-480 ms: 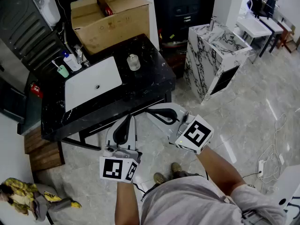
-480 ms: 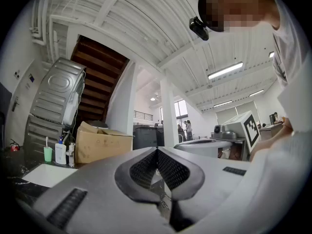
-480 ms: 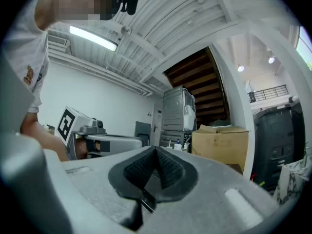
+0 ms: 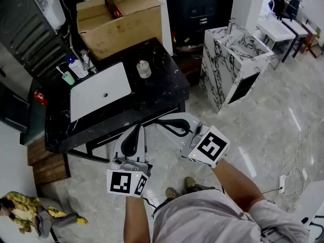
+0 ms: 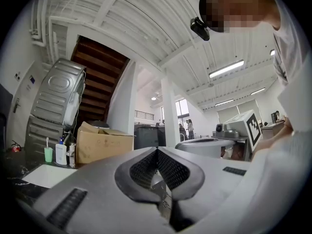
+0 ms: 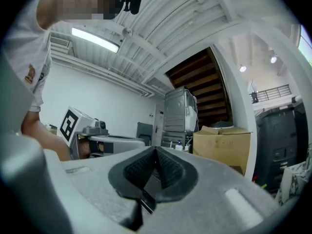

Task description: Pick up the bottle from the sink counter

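Observation:
On the black sink counter (image 4: pixel 162 92), a white pump bottle (image 4: pixel 76 68) stands at the back left by the tap, next to a green cup (image 4: pixel 67 77). A small pale bottle (image 4: pixel 144 68) stands right of the white basin (image 4: pixel 98 90). Both grippers hover over the floor in front of the counter, well short of these. My left gripper (image 4: pixel 137 128) is shut and empty, its pads (image 5: pixel 146 165) meeting. My right gripper (image 4: pixel 161 120) points left, also shut and empty, its pads (image 6: pixel 168 165) closed together. In the left gripper view the pump bottle (image 5: pixel 61 153) appears far left.
A cardboard box (image 4: pixel 120 19) sits at the counter's back edge. A marble-patterned pedestal (image 4: pixel 234 62) stands to the right on the tiled floor. A wooden step (image 4: pixel 48 166) lies left of the counter. Cables (image 4: pixel 293 166) trail on the floor at right.
Both grippers have drifted very slightly; nothing else differs.

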`<action>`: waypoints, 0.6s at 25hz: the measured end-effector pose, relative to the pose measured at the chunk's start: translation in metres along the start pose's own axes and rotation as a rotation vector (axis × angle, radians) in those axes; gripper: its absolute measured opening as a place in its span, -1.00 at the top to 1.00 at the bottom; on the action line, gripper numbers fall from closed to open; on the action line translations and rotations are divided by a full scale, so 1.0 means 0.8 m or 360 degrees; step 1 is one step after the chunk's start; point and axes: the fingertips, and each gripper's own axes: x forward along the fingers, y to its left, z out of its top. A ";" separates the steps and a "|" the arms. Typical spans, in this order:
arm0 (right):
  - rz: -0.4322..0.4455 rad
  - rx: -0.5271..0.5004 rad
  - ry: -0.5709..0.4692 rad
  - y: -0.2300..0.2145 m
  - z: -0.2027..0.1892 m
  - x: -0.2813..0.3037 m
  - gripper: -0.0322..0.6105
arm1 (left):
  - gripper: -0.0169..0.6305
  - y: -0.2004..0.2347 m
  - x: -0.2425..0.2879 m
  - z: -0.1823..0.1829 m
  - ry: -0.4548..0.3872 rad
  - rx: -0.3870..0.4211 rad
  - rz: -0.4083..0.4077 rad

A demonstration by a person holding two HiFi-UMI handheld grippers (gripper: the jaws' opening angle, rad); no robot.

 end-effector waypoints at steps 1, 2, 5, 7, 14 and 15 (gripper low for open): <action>0.0004 0.0000 -0.0004 -0.003 0.000 -0.001 0.89 | 0.95 -0.001 0.003 0.000 0.0002 0.0002 0.0006; 0.0009 0.0000 -0.0009 -0.006 0.001 -0.003 0.89 | 0.95 -0.002 0.006 -0.001 0.0004 0.0005 0.0013; 0.0036 0.0007 -0.0016 -0.015 0.000 -0.008 0.89 | 0.95 -0.004 0.016 -0.004 0.0010 0.0021 0.0042; 0.0061 0.0041 -0.0012 -0.018 0.001 -0.010 0.89 | 0.95 -0.004 0.023 -0.006 0.0010 0.0027 0.0067; 0.0099 0.0053 -0.0029 -0.046 0.004 -0.002 0.89 | 0.95 0.004 0.047 -0.010 0.0017 0.0037 0.0110; 0.0100 0.0051 -0.0031 -0.051 0.004 0.002 0.89 | 0.95 0.008 0.050 -0.009 0.0014 0.0040 0.0113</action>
